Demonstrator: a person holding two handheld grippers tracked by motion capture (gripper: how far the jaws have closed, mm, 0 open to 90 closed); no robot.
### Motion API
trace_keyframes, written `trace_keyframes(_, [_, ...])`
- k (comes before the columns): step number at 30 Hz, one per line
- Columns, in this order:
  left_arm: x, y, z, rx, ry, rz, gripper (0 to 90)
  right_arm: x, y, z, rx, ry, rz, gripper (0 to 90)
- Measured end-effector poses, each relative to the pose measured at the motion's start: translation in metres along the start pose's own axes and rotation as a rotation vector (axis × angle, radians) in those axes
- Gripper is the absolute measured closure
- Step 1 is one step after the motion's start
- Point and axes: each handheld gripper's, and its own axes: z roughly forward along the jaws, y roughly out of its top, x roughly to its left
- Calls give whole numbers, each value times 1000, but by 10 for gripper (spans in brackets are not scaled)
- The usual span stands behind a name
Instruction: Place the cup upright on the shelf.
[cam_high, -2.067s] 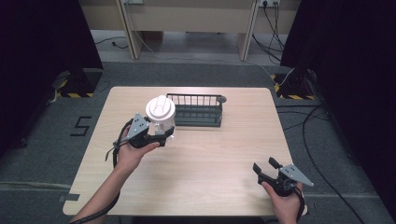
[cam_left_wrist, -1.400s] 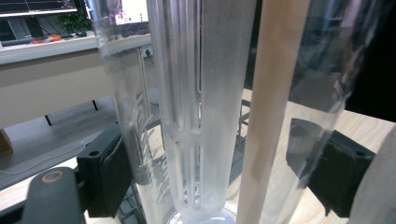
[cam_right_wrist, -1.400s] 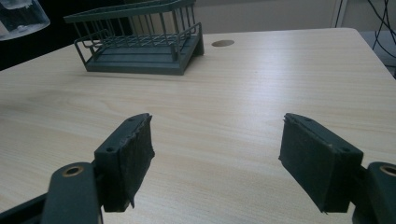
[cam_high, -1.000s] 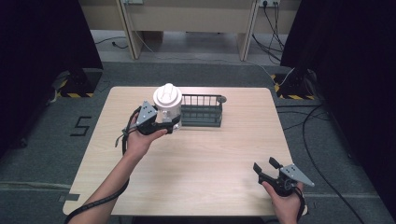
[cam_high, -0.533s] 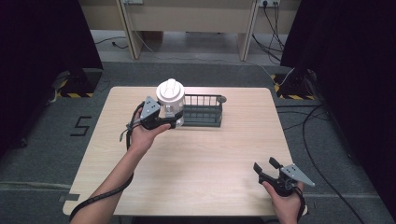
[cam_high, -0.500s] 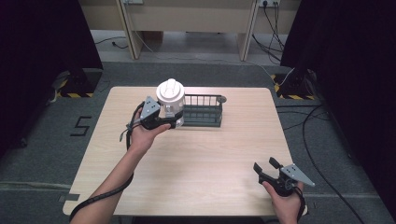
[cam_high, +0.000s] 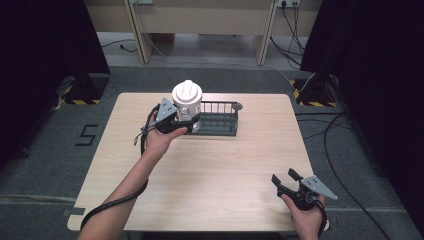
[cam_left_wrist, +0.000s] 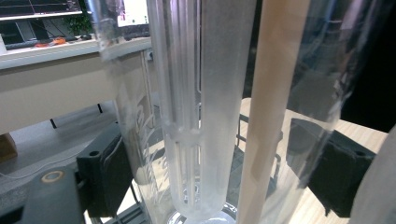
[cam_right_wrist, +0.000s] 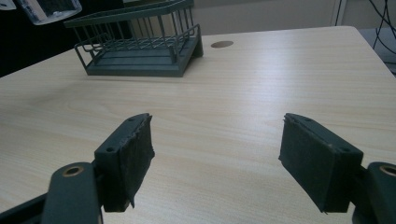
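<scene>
The left tongs (cam_high: 186, 121) clamp a clear jar with a white lid (cam_high: 187, 102), holding it upright above the tabletop (cam_high: 220, 165) at the near left end of a dark wire rack (cam_high: 218, 118). The right tongs (cam_high: 286, 181) rest wide open and empty, well apart from both.

The left gripper (cam_high: 186, 121), closed on the clear jug with the white lid (cam_high: 187, 104), has travelled from the near-left area of the surface (cam_high: 215, 165) toward the far side and to the right. Two seconds ago the jug hung tilted, left of the dark wire rack (cam_high: 216, 119). Since then it has been lifted and brought upright, and it now stands over the rack's left end, held off the surface. The person's left forearm has stretched farther out across the surface with it.
</scene>
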Motion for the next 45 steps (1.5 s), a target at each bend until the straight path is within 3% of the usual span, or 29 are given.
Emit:
trace_keyframes(17, [4, 10, 26, -1, 13, 5, 175, -1, 0, -1, -1, 3, 18, 261])
trace_keyframes(45, [9, 23, 61, 1, 33, -23, 175, -1, 0, -1, -5, 7, 19, 261])
